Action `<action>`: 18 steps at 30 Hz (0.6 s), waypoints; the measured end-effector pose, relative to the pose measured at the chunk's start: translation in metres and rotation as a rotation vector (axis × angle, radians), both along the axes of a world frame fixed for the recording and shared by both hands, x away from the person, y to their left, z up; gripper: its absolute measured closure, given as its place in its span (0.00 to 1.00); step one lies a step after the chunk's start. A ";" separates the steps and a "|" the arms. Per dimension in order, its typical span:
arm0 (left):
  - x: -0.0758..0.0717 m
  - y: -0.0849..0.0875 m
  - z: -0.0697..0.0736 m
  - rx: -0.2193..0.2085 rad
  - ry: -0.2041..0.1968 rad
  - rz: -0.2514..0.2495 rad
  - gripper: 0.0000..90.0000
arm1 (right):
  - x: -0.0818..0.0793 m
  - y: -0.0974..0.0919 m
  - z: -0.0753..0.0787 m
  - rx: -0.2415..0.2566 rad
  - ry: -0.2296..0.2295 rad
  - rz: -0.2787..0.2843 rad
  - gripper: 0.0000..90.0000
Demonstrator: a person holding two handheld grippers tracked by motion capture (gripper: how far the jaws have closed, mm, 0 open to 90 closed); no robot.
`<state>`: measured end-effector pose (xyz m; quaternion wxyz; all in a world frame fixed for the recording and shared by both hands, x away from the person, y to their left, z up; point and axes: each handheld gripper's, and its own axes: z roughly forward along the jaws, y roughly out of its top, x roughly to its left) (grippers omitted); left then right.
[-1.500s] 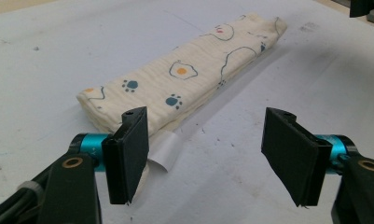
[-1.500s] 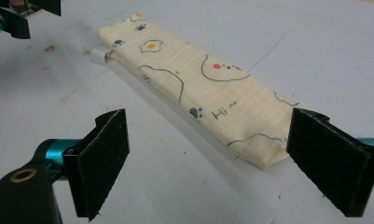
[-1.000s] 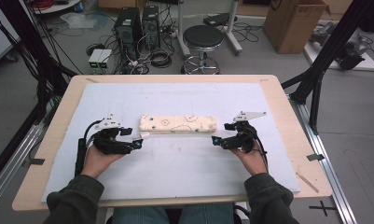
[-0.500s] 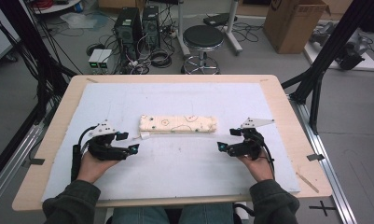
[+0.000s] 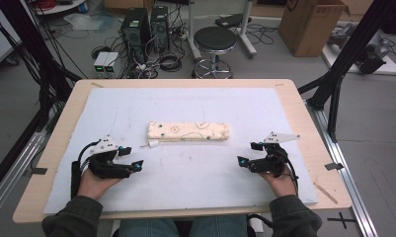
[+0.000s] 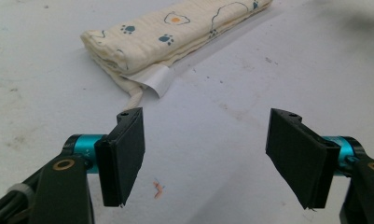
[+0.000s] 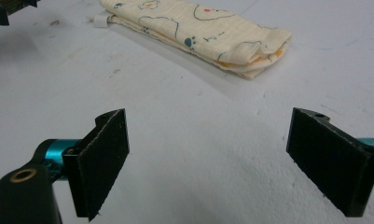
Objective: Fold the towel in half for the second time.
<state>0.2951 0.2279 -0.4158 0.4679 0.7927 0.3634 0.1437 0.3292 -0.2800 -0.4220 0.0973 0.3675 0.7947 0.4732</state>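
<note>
- surface (image 5: 284, 113): white mat laid over it
- folded cloth (image 5: 188, 131): mid-surface, lying left to right; judged light, soft, limp, layers likely to slip
- left hand-held gripper (image 5: 131, 159), right hand-held gripper (image 5: 247, 154): jaws spread, empty, near of cloth
- best hold: pinch all layers at each short end
- white tag (image 6: 154, 79): at left end
</note>
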 end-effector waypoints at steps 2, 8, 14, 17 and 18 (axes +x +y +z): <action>-0.003 0.002 -0.002 -0.003 0.003 0.014 0.31 | -0.003 -0.003 -0.001 -0.001 -0.002 -0.006 0.14; -0.011 0.009 -0.005 -0.013 0.007 0.036 0.31 | -0.014 -0.011 -0.005 -0.006 -0.004 -0.017 0.14; -0.019 0.013 -0.007 -0.004 0.006 0.029 0.31 | -0.026 -0.020 -0.007 -0.007 0.002 -0.025 0.14; -0.022 0.013 -0.008 0.005 0.010 0.030 0.31 | -0.031 -0.024 -0.007 -0.006 0.006 -0.028 0.14; -0.023 0.013 -0.008 0.008 0.011 0.032 0.31 | -0.032 -0.025 -0.007 -0.008 0.005 -0.028 0.14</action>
